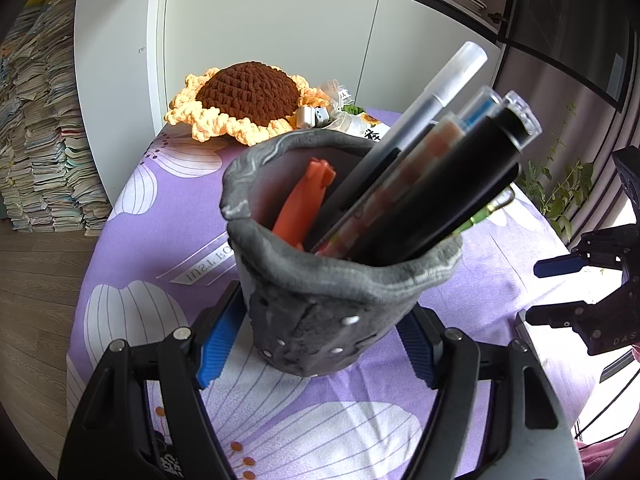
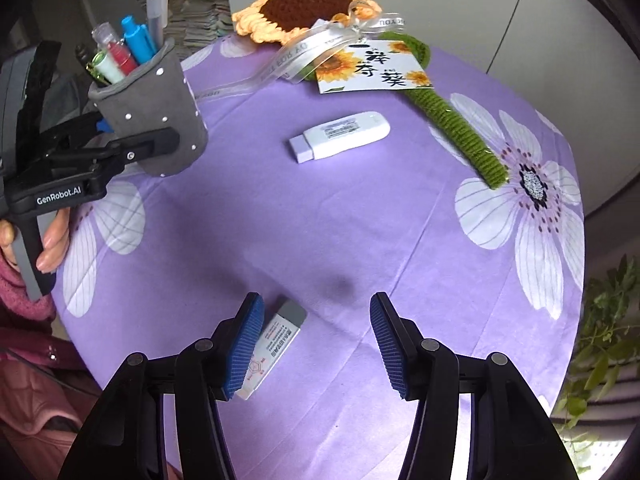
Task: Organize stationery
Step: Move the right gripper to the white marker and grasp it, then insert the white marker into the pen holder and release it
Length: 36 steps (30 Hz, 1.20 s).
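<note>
A grey felt pen holder (image 1: 320, 312) stands on the purple flowered tablecloth (image 1: 168, 216), filled with several pens (image 1: 424, 184). My left gripper (image 1: 320, 344) is shut on the holder, with a blue pad on each side of its base. The holder also shows in the right wrist view (image 2: 160, 108), at the table's left edge. My right gripper (image 2: 316, 344) is open and empty, low over the near part of the table. A white eraser (image 2: 276, 348) lies by its left fingertip. A white correction-tape-like stick (image 2: 340, 136) lies mid-table.
A crocheted sunflower (image 2: 308, 4) with a green stem (image 2: 460, 128), a ribbon and a card (image 2: 372, 68) lies at the far side. Stacks of paper (image 1: 36, 128) stand on the floor at left. A plant (image 2: 608, 340) is at right.
</note>
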Each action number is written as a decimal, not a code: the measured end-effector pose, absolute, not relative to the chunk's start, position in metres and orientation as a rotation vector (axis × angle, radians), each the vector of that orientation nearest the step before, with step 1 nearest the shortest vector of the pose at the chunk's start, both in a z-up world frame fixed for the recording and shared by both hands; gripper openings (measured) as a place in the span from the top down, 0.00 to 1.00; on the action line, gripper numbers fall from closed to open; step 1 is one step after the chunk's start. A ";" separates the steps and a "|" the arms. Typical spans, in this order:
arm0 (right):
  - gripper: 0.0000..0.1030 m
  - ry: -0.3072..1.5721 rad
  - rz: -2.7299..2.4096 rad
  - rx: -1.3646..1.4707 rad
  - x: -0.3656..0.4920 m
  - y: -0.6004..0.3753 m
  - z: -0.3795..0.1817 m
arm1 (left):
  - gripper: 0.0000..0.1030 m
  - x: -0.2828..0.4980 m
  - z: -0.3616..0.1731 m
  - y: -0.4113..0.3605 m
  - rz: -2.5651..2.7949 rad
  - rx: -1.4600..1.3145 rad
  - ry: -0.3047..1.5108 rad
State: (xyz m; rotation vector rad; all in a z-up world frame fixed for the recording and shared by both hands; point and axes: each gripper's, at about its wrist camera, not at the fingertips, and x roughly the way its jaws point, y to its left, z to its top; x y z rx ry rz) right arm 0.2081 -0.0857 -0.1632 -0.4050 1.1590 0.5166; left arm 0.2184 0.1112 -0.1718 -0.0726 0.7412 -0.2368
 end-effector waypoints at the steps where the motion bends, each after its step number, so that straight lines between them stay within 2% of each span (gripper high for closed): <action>1: 0.46 1.157 0.504 -0.409 0.209 -0.087 -0.162 | 0.30 0.218 -0.172 0.111 -0.237 -0.073 0.741; 10: 0.47 1.206 0.469 -0.362 0.197 -0.077 -0.162 | 0.30 0.219 -0.172 0.111 -0.237 -0.073 0.741; 12: 0.59 1.219 0.463 -0.364 0.195 -0.072 -0.164 | 0.30 0.219 -0.172 0.111 -0.238 -0.073 0.740; 13: 0.69 1.235 0.456 -0.363 0.195 -0.070 -0.166 | 0.30 0.219 -0.172 0.111 -0.238 -0.072 0.740; 14: 0.72 1.253 0.442 -0.358 0.195 -0.070 -0.168 | 0.30 0.219 -0.172 0.111 -0.238 -0.072 0.739; 22: 0.74 1.299 0.384 -0.304 0.205 -0.072 -0.178 | 0.30 0.219 -0.172 0.112 -0.238 -0.072 0.739; 25: 0.83 1.294 0.399 -0.313 0.207 -0.068 -0.178 | 0.30 0.219 -0.172 0.112 -0.238 -0.072 0.739; 27: 0.83 1.284 0.410 -0.319 0.204 -0.066 -0.176 | 0.30 0.219 -0.172 0.112 -0.238 -0.072 0.739; 36: 0.83 1.111 0.539 -0.203 0.193 -0.062 -0.109 | 0.30 0.218 -0.172 0.112 -0.238 -0.072 0.739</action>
